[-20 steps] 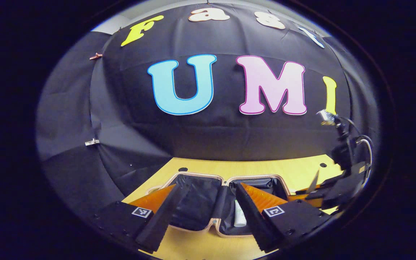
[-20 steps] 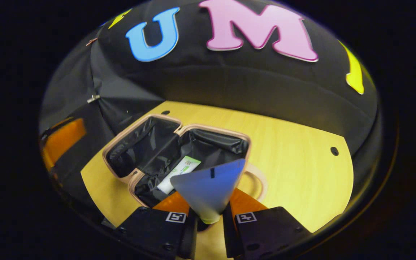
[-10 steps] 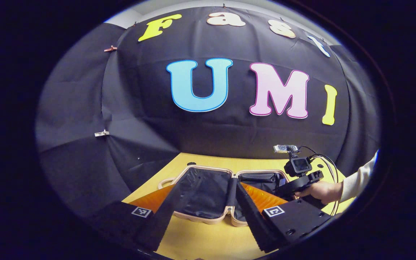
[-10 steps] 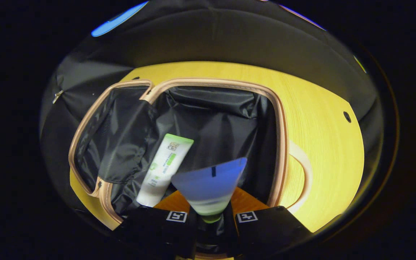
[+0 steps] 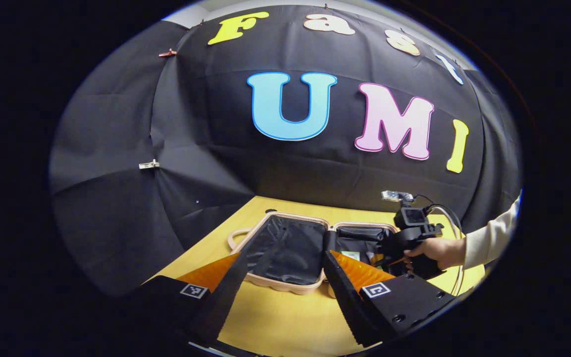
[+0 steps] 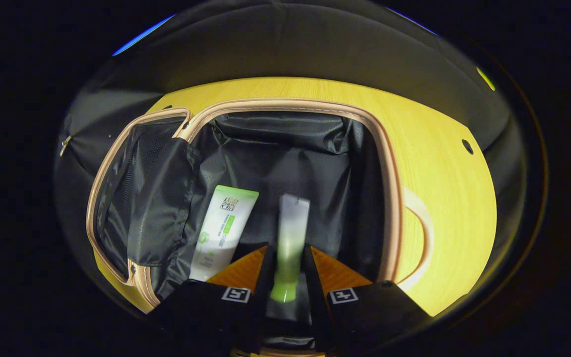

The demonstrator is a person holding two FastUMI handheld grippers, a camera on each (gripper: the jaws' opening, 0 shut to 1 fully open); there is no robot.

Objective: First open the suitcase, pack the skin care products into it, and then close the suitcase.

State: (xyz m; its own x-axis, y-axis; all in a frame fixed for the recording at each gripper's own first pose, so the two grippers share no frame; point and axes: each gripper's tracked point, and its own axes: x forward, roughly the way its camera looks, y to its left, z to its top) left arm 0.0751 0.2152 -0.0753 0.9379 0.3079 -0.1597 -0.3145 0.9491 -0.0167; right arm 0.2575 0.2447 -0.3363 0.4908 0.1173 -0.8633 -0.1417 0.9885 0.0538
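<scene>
The left gripper view is aimed level from farther back, the open suitcase (image 5: 285,248) lying beyond its jaws. The right gripper view is tilted down close over the same suitcase (image 6: 285,163).

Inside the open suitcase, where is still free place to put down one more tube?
In the suitcase, bare lining lies behind the white-green tube and the tube between the right gripper fingers, toward the far rim. The near corner by both tubes is crowded.

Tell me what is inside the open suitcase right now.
In the suitcase, a white-and-green tube lies on the black lining. A second tube sits between the right claw's fingers. The fingers cover the lining nearest the camera.
</scene>
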